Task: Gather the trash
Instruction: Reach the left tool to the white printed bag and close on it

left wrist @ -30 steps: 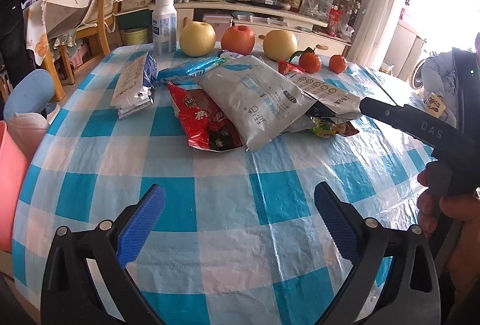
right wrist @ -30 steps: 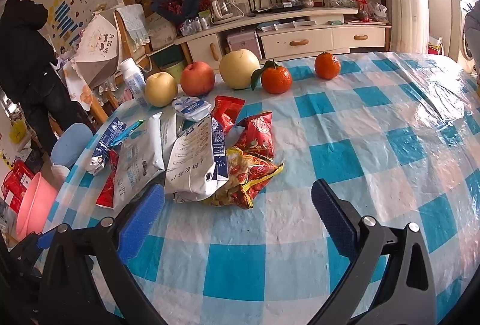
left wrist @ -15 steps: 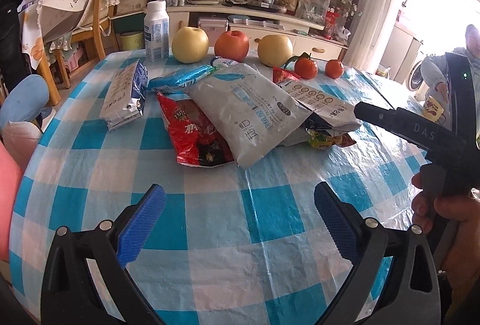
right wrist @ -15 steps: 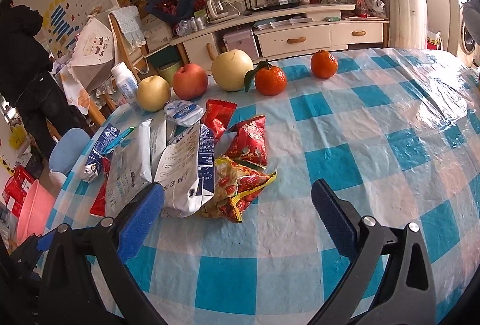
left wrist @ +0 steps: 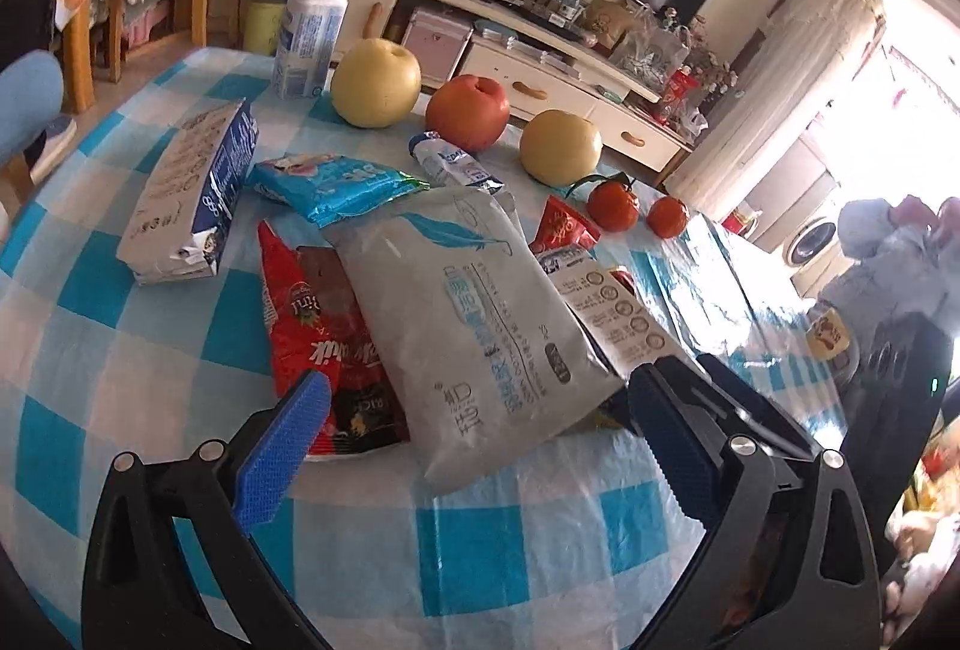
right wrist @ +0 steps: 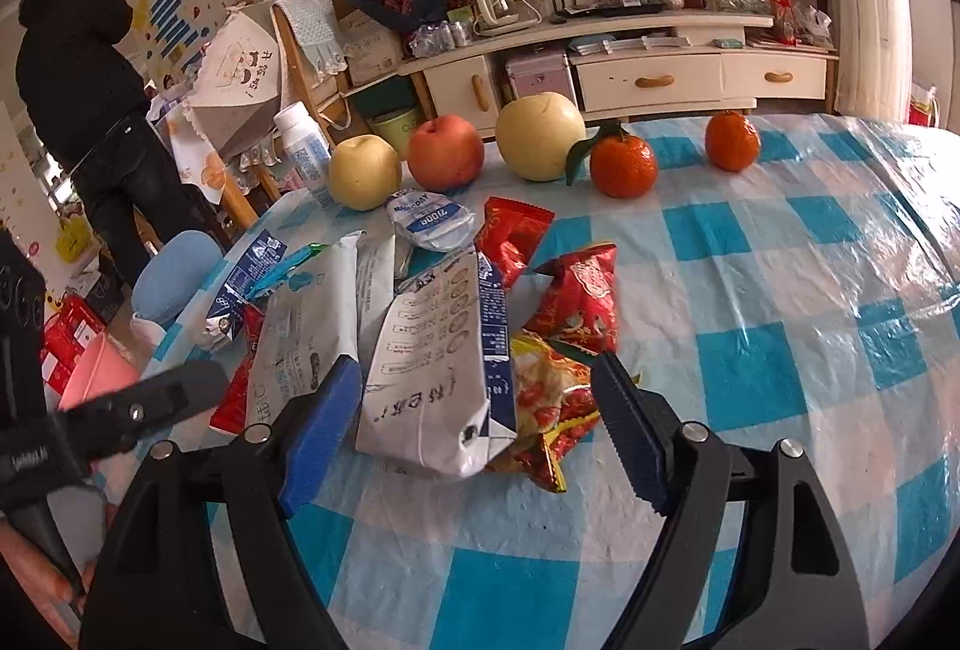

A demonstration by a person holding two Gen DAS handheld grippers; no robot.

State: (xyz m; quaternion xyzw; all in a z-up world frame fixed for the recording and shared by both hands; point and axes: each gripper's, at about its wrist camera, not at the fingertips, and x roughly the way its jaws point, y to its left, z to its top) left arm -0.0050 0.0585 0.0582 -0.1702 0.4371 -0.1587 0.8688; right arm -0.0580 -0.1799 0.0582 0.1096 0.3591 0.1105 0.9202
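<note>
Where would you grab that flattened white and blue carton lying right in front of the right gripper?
Probably by its near, crumpled end. The flattened carton lies lengthwise toward the open right gripper, on top of the snack wrappers. Its near end is the closest part, so a low approach from this side could pinch it.

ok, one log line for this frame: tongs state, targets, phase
phase: approach | left tongs: open, over grey pouch | right tongs: open, over flattened carton | held: nothing | fruit: untouched
</note>
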